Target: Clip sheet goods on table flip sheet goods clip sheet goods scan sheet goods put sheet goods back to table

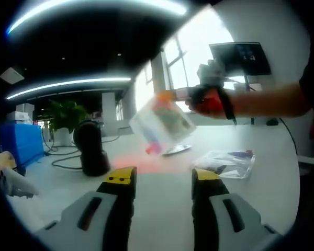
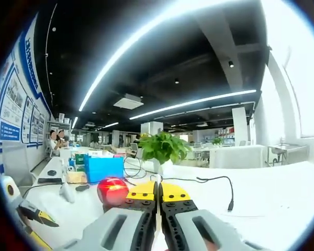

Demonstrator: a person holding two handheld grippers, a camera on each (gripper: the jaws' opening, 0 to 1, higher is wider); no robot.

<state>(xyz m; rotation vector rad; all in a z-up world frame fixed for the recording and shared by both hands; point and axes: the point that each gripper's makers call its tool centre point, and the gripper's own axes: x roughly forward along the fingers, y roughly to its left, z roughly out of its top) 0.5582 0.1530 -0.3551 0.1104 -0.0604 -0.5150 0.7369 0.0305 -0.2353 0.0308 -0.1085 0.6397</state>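
The clear packet (image 1: pixel 162 124) hangs in the air above the white table (image 1: pixel 162 209), tilted, its upper edge pinched at the tip of the right gripper (image 1: pixel 170 96), which enters the left gripper view from the right. Coloured contents show through the film; they are blurred and cannot be read. A hand (image 1: pixel 212 99) holds that gripper, with the forearm running off to the right edge.

Below the packet a reddish glow lies on the table, just in front of a black scanner (image 1: pixel 92 148) on a rounded stand. A second clear bag (image 1: pixel 226 162) lies flat on the table to the right, well apart from the scanner. A monitor (image 1: pixel 240 58) stands behind the hand, against bright windows.

The left gripper (image 1: pixel 162 178) holds nothing: its two yellow-tipped jaws stand apart, over bare table.

In the right gripper view, the right gripper's jaws are pressed together with barely a slit between the yellow tips; the packet cannot be made out between them there. Just left of the tips the scanner head glows red (image 2: pixel 112 191). Beyond it sit a blue box (image 2: pixel 103 168), a potted plant (image 2: pixel 162 148) and a black cable (image 2: pixel 220 183) looping across the table.
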